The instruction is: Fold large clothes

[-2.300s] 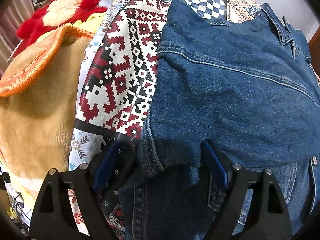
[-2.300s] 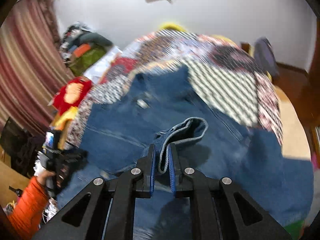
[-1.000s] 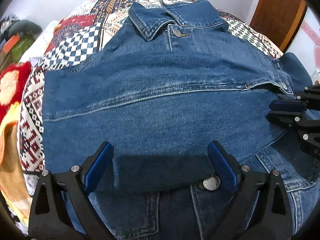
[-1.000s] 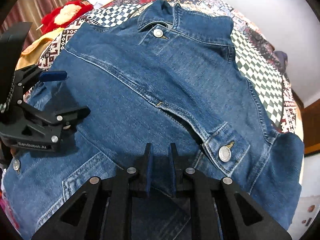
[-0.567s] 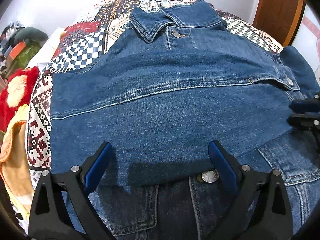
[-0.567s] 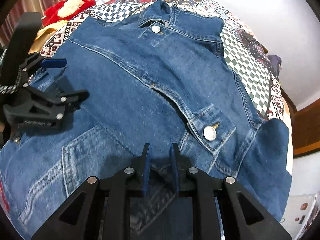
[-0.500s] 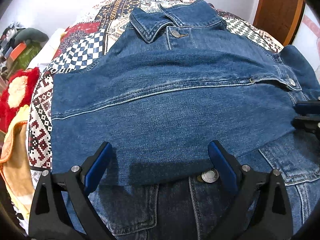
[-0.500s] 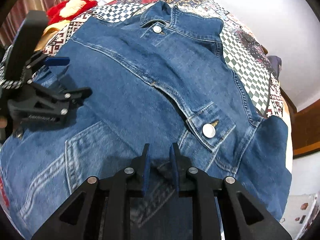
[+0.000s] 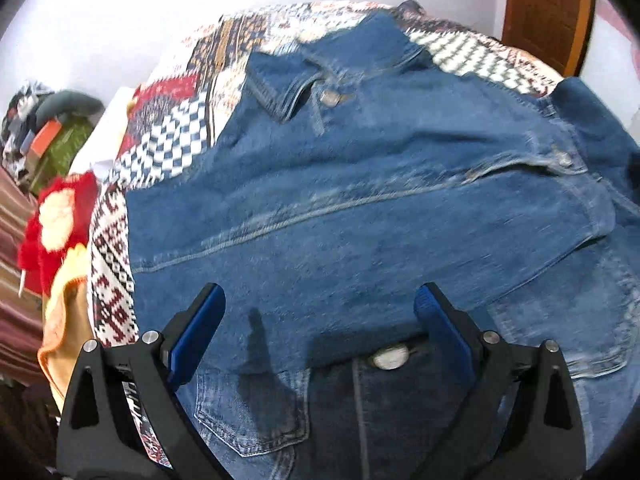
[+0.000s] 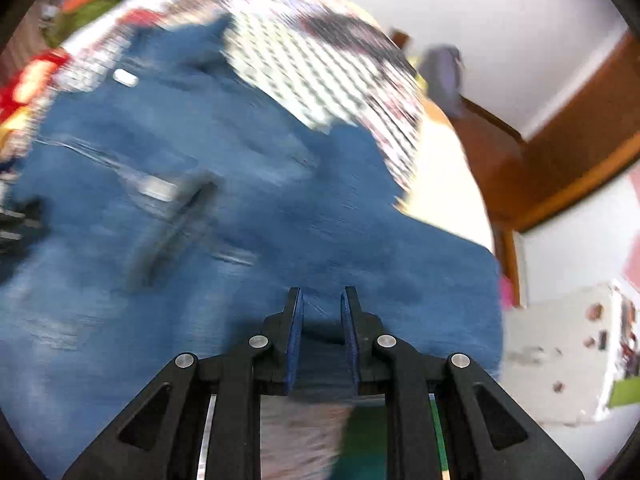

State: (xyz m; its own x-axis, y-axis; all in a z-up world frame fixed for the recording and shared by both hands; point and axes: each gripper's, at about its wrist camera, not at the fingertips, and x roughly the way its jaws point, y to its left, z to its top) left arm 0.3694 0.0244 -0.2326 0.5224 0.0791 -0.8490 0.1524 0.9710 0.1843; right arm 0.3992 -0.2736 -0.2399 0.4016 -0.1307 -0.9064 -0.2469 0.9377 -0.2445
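A blue denim jacket [image 9: 360, 208] lies front up on a patterned quilt [image 9: 168, 152], collar at the far end. Its left side is folded in across the front. My left gripper [image 9: 320, 312] is open wide and empty, held just above the jacket's lower front near a metal button [image 9: 390, 359]. In the right wrist view, which is blurred, the jacket [image 10: 200, 220] fills the left and middle. My right gripper [image 10: 322, 300] stands slightly open and empty over the jacket's right sleeve near the bed's edge.
A red and cream plush toy [image 9: 52, 216] and an orange-tan cushion [image 9: 64, 320] lie left of the bed. A pile of clothes [image 9: 44, 128] sits at the far left. A brown wooden door [image 9: 544, 12] stands at the back right. A white wall runs behind the bed.
My right gripper has swung right, off the jacket's front to its right sleeve, and has left the left wrist view. My left gripper has lifted back slightly and stays open.
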